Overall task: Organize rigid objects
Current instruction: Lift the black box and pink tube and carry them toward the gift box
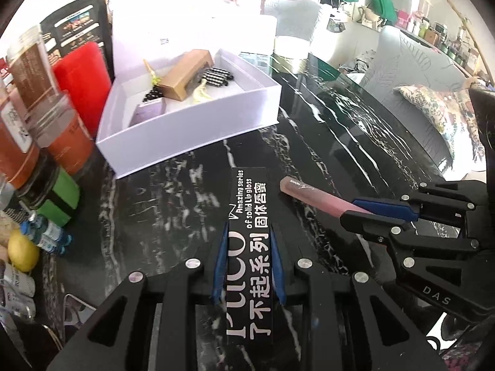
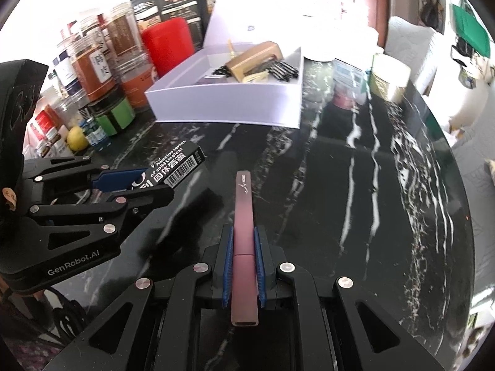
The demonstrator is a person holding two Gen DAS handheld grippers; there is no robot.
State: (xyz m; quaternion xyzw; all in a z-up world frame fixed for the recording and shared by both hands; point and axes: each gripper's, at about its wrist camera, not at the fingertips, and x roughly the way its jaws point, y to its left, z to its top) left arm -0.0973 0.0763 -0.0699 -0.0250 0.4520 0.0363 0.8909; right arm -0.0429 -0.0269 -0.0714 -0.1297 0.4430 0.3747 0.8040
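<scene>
My left gripper (image 1: 249, 232) is shut on a long black lip gloss box (image 1: 250, 204) with white lettering, held above the dark marble table (image 1: 185, 198). From the right wrist view the same box (image 2: 173, 167) sticks out of the left gripper (image 2: 154, 182) at the left. My right gripper (image 2: 243, 238) is shut on a slim pink lip gloss tube (image 2: 243, 204) that points forward; in the left wrist view that tube (image 1: 312, 193) juts from the right gripper (image 1: 355, 210). Beyond both stands an open lavender box (image 1: 198, 123) holding a brown carton (image 1: 185, 74), combs and checked hair clips.
Jars of spices (image 1: 27, 71), a red canister (image 1: 83, 80), a green-labelled jar (image 1: 58, 198), small bottles and a lemon (image 1: 21, 253) crowd the table's left side. A white tub (image 2: 389, 77) stands at the far right. A sofa with a patterned cushion (image 1: 433, 108) lies beyond the table edge.
</scene>
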